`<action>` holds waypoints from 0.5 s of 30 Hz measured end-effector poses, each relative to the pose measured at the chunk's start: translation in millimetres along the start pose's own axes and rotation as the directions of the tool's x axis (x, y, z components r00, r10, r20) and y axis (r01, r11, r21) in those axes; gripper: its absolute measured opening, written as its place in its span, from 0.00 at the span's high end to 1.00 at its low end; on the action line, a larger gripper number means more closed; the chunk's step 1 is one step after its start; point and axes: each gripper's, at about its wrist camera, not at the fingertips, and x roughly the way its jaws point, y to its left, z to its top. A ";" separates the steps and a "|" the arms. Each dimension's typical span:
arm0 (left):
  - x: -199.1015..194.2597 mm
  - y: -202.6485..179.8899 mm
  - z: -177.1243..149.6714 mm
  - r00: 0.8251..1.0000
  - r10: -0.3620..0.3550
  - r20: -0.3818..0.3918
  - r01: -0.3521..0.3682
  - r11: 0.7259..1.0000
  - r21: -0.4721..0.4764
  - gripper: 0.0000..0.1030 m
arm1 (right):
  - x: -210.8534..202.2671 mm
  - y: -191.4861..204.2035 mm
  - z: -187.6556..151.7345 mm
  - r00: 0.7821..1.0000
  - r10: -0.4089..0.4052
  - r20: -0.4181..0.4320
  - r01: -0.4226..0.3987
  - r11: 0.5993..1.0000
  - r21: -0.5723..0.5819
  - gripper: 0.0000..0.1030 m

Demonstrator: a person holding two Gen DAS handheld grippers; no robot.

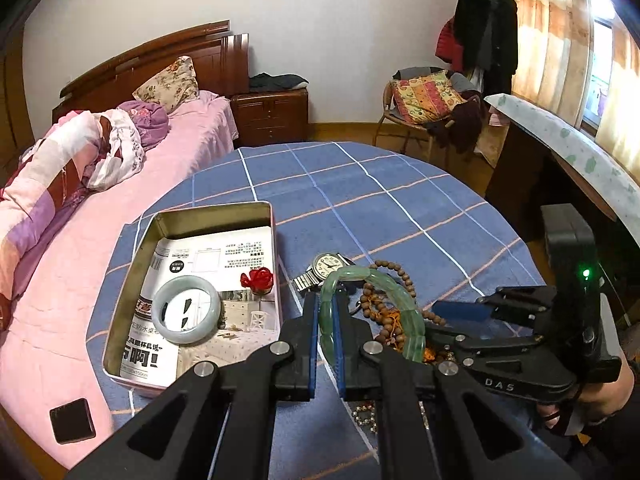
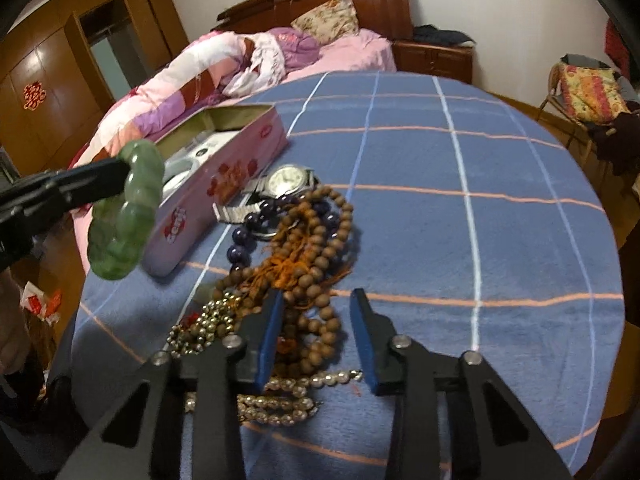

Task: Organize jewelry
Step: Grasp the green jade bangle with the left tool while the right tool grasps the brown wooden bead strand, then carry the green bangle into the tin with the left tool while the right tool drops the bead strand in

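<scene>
In the left wrist view my left gripper [image 1: 326, 310] is shut on a green stone bracelet [image 1: 394, 290], held above the blue checked tablecloth [image 1: 360, 184]. The same bracelet [image 2: 124, 216] hangs beside the pink tin [image 2: 224, 176] in the right wrist view. The open tin [image 1: 132, 276] holds a pale jade bangle [image 1: 186, 310] and a red knot ornament [image 1: 258, 280]. My right gripper [image 2: 316, 300] stands open low over the pile of brown wooden beads [image 2: 316, 236], with some of those beads between its fingers. A watch [image 2: 286, 180] lies beside the tin.
Dark purple beads [image 2: 256, 220], gold bead chains [image 2: 212, 320] and a pearl strand [image 2: 280, 400] lie in the pile at the table's near left. A bed with pink bedding [image 1: 80, 240] adjoins the table; a black square object [image 1: 72, 420] lies on it.
</scene>
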 end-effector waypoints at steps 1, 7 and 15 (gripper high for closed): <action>0.7 0.0 0.3 1.000 -0.001 0.000 0.001 1.000 0.000 0.95 | 0.3 1.0 0.5 1.000 0.010 -0.003 -0.010 1.000 -0.006 0.76; -0.7 2.8 2.1 1.000 0.007 0.008 -0.007 1.000 -0.006 0.95 | -15.5 15.6 3.9 0.998 0.000 0.067 0.005 0.997 -0.073 0.90; -7.7 18.2 10.3 0.999 0.030 0.035 -0.028 0.999 -0.035 0.95 | -45.0 24.8 20.1 0.982 -0.037 0.186 0.056 0.993 -0.101 0.90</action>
